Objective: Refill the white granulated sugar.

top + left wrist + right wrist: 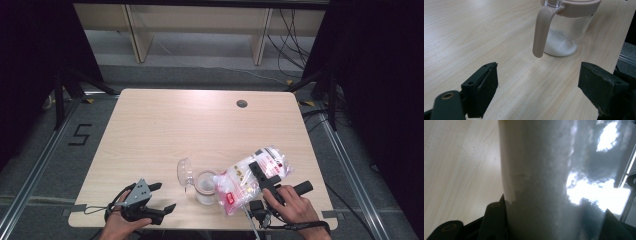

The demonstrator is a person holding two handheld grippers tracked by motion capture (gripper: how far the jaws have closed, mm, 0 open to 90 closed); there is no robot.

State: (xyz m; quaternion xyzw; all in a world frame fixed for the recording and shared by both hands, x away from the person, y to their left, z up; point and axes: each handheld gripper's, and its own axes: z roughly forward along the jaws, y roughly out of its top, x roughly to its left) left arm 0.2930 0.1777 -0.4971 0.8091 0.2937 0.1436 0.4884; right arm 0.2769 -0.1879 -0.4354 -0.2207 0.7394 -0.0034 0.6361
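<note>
You sit in a lab-style recording bay: black curtains (30, 60) hang on both sides, a pale wooden tabletop (200, 125) stands on grey floor (50, 165) marked with black tape, and loose black cables (295, 35) trail behind.

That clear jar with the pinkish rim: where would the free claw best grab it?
Probably around the jar body, from its near-left side, level with the table: the wall there is bare, the bag crowds its right, the flipped lid its far-left.

Jar (205, 187) on table (200, 125), bag (250, 178) touching its right; left tongs (165, 196) just left.
</note>
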